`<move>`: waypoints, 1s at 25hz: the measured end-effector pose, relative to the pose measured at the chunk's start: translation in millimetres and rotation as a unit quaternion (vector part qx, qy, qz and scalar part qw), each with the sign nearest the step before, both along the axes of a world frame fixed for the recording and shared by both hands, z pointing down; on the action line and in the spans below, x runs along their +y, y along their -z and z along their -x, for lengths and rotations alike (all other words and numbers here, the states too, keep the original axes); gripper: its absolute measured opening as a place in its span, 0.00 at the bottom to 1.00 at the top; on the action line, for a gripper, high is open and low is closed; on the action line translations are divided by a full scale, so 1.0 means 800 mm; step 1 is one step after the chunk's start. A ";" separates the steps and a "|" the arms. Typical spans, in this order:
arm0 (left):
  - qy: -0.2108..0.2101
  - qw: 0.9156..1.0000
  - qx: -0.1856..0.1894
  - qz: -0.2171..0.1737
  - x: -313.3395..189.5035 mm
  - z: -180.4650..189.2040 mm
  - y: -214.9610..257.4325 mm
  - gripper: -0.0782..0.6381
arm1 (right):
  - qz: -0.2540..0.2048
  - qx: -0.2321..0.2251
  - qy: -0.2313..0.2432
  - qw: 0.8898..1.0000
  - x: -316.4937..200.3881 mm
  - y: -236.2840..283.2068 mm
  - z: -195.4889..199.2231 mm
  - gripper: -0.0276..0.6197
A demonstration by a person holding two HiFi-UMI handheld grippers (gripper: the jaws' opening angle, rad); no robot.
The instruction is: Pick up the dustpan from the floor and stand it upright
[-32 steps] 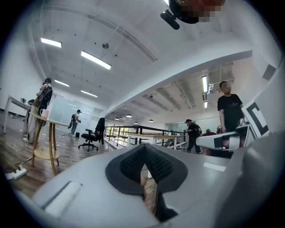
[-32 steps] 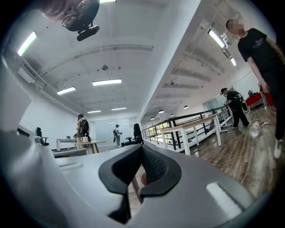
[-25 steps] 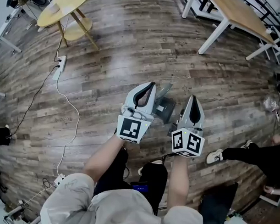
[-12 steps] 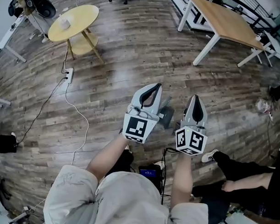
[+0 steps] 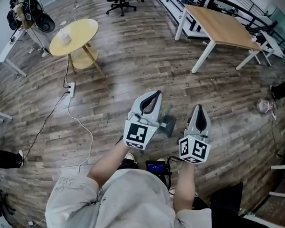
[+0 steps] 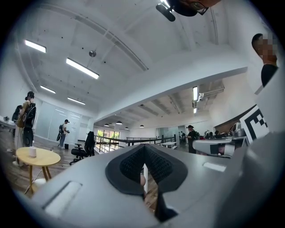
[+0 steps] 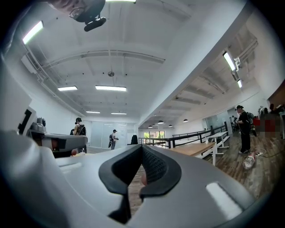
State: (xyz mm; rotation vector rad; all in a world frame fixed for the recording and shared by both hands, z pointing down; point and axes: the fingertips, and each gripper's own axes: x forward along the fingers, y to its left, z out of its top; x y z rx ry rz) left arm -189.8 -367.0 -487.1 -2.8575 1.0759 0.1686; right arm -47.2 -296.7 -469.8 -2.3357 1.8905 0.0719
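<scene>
Dustpan (image 5: 167, 123): grey, hard plastic by its look, sits on the floor at frame centre, in the gap between both grippers and well below them. Seen from steeply above, I cannot tell whether it stands upright. Left gripper (image 5: 152, 94) and right gripper (image 5: 200, 109) both have their jaws pressed together with nothing between them. Judgement: confirm the stance before leaving; if it leans, pinch the thin handle, not the pan. Plank floor (image 5: 121, 63) is glossy, likely slippery. Jaw pads are black and ribbed, the shells smooth pale grey.
</scene>
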 end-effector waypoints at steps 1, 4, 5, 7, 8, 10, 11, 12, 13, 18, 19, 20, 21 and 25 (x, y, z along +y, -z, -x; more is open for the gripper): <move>0.001 1.000 0.001 0.000 0.005 -0.021 0.005 0.14 | -0.001 0.006 0.001 1.000 0.006 0.007 -0.022 0.05; 0.010 1.000 0.004 -0.003 0.025 -0.101 0.018 0.14 | -0.010 0.011 0.007 1.000 0.028 0.025 -0.107 0.05; 0.012 1.000 0.007 0.000 0.035 -0.132 0.023 0.14 | -0.012 0.010 0.008 1.000 0.040 0.032 -0.142 0.05; 0.011 1.000 0.013 0.011 0.064 -0.194 0.039 0.14 | -0.013 0.014 0.008 1.000 0.070 0.050 -0.209 0.05; 0.012 1.000 0.015 0.014 0.082 -0.224 0.048 0.14 | -0.012 0.019 0.006 1.000 0.088 0.058 -0.242 0.05; 0.015 1.000 0.015 0.014 0.115 -0.283 0.057 0.14 | -0.012 0.024 0.004 1.000 0.121 0.065 -0.308 0.05; 0.018 1.000 0.014 0.012 0.127 -0.310 0.058 0.14 | -0.014 0.022 0.005 1.000 0.133 0.066 -0.338 0.05; 0.022 1.000 0.014 0.010 0.134 -0.334 0.058 0.14 | -0.017 0.021 0.009 1.000 0.141 0.067 -0.365 0.05; 0.027 1.000 0.015 0.008 0.138 -0.356 0.058 0.14 | -0.019 0.020 0.013 1.000 0.145 0.067 -0.389 0.05; 0.035 0.999 0.013 0.000 0.140 -0.423 0.055 0.14 | -0.019 0.019 0.026 0.999 0.143 0.060 -0.456 0.05; 0.034 0.999 0.012 -0.001 0.138 -0.425 0.055 0.14 | -0.019 0.020 0.027 0.999 0.140 0.060 -0.456 0.05; 0.032 0.999 0.010 -0.003 0.136 -0.421 0.054 0.14 | -0.019 0.023 0.027 0.999 0.137 0.061 -0.450 0.05; 0.030 1.000 0.009 -0.003 0.132 -0.413 0.055 0.14 | -0.018 0.026 0.027 0.999 0.133 0.062 -0.440 0.05; 0.026 1.000 0.009 -0.003 0.103 -0.342 0.060 0.14 | -0.014 0.035 0.025 0.999 0.107 0.071 -0.366 0.05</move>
